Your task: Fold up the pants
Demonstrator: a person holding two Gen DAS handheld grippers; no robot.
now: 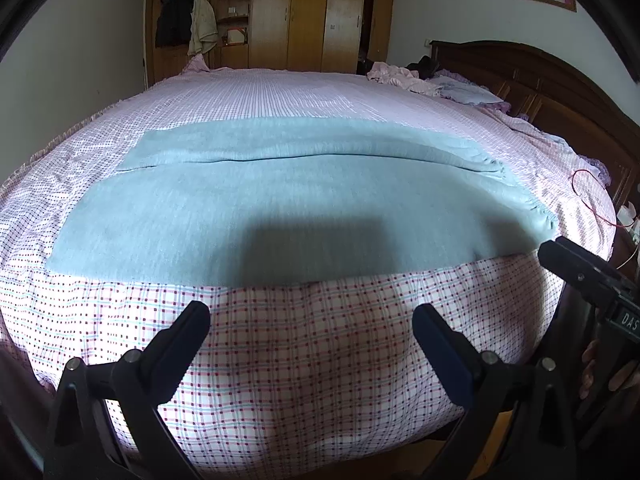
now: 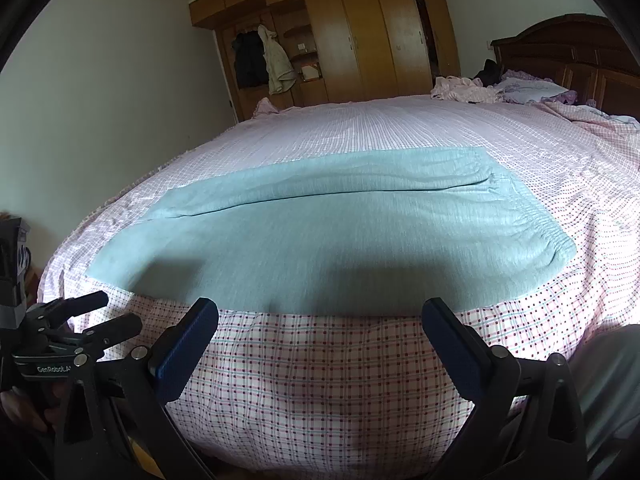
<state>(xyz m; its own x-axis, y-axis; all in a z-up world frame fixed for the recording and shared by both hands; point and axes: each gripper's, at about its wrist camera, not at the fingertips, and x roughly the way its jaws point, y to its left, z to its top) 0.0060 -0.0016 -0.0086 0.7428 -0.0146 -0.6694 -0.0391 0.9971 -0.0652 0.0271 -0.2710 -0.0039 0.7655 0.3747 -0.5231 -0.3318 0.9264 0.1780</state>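
Observation:
Light blue-green pants (image 1: 280,200) lie flat across the bed, legs side by side, waistband to the right and cuffs to the left. In the right wrist view the same pants (image 2: 320,232) show the gathered waistband at the right. My left gripper (image 1: 312,320) hangs open over the checked bedsheet just short of the pants' near edge, nothing between its fingers. My right gripper (image 2: 320,316) is open too, at the near edge of the pants, empty. The right gripper's body (image 1: 580,268) shows at the right of the left wrist view; the left gripper (image 2: 100,316) shows at the lower left of the right wrist view.
The bed (image 1: 280,380) has a pink checked sheet. Crumpled pink clothes (image 1: 400,76) and a pillow (image 1: 468,92) lie at the far right by the dark wooden headboard (image 1: 540,80). A wooden wardrobe (image 1: 312,16) with hanging jackets stands behind. A red cord (image 1: 588,196) lies at the right edge.

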